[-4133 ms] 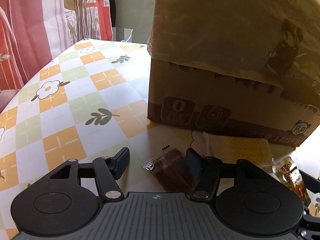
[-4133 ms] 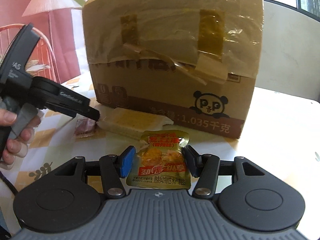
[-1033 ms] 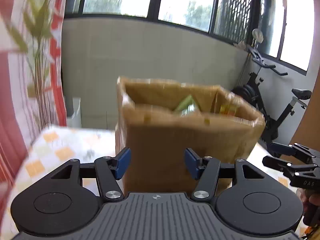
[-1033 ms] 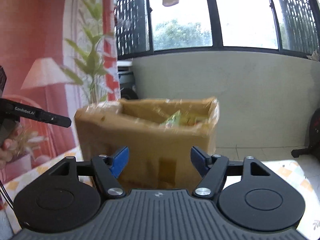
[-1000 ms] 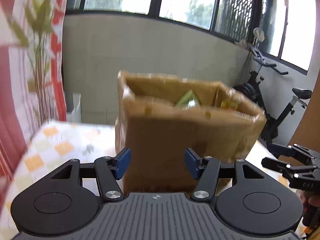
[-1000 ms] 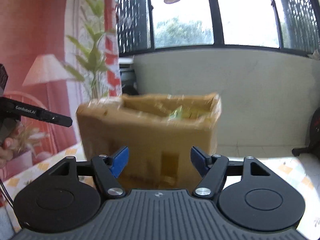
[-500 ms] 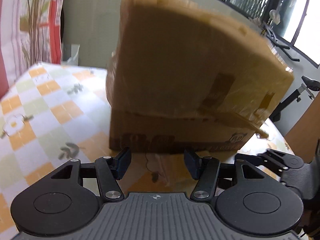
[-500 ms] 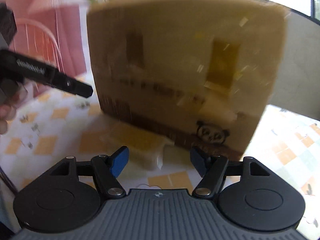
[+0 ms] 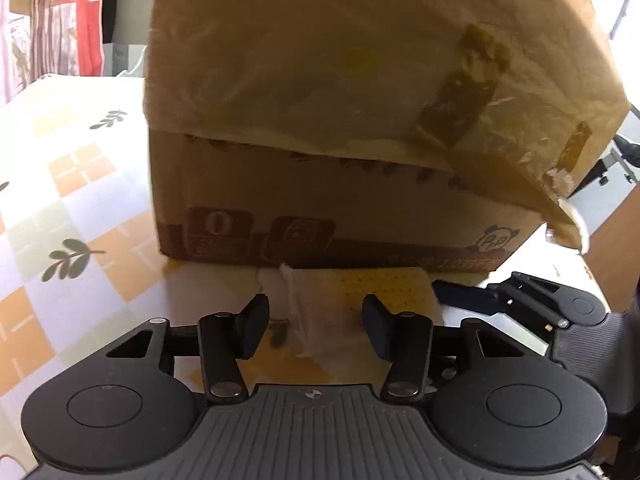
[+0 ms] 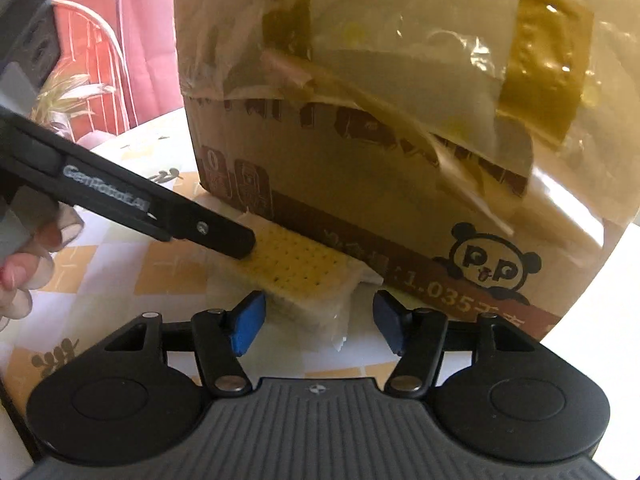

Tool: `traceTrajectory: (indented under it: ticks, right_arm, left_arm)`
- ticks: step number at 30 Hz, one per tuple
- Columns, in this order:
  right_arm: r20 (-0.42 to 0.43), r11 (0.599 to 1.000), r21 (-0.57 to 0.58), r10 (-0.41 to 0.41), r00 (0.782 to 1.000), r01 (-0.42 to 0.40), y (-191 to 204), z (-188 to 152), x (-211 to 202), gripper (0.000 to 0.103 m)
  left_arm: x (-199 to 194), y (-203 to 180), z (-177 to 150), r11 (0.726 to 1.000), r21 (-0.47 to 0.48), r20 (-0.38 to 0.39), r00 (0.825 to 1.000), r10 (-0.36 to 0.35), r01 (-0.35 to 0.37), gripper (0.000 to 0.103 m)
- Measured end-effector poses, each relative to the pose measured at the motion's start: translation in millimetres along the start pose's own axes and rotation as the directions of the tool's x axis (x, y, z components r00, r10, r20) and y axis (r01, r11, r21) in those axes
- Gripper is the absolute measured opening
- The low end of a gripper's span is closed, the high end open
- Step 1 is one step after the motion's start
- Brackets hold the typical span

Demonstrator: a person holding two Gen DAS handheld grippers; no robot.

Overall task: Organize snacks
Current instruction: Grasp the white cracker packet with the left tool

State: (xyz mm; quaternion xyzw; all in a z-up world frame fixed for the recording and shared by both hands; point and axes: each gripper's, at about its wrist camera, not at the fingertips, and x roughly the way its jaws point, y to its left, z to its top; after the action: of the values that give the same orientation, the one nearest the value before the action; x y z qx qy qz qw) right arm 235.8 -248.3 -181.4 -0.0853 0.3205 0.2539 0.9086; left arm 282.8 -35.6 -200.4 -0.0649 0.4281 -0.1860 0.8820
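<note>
A clear-wrapped pack of yellow crackers (image 9: 360, 292) lies on the table against the foot of a tall taped cardboard box (image 9: 360, 120). My left gripper (image 9: 316, 328) is open, its jaws on either side of the pack's near end. In the right wrist view the same cracker pack (image 10: 300, 272) lies in front of the box (image 10: 400, 100). My right gripper (image 10: 320, 320) is open with the pack's other end between its jaws. The left gripper's finger (image 10: 200, 228) reaches in from the left and rests over the pack. The box's inside is hidden.
The table carries a checked cloth with orange squares and leaf prints (image 9: 68, 260). The right gripper's body (image 9: 540, 304) lies low at the right of the left wrist view. A red-patterned curtain (image 9: 52, 20) hangs at the far left. A hand (image 10: 24, 264) holds the left gripper.
Both grippers have dropped from above the open box top down to the table in front of it. Both now straddle the cracker pack. Both stay open and empty.
</note>
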Motion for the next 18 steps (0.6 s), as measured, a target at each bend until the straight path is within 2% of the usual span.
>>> traceTrajectory:
  ticks: [1, 6, 18]
  right_arm:
    - [0.005, 1.000, 0.002, 0.000, 1.000, 0.000, 0, -1, -1, 0.063]
    - [0.019, 1.000, -0.015, -0.003, 1.000, 0.003, 3, -3, -5, 0.058]
    - [0.008, 1.000, -0.021, 0.007, 1.000, -0.007, 8, -6, -10, 0.057]
  left_arm:
    - [1, -1, 0, 1.000, 0.004, -0.004, 1.000, -0.012, 0.012, 0.047]
    - [1, -9, -1, 1.000, 0.022, -0.006, 1.000, -0.019, 0.019, 0.044]
    - [-4, -29, -16, 1.000, -0.013, 0.003, 1.000, 0.014, -0.013, 0.044]
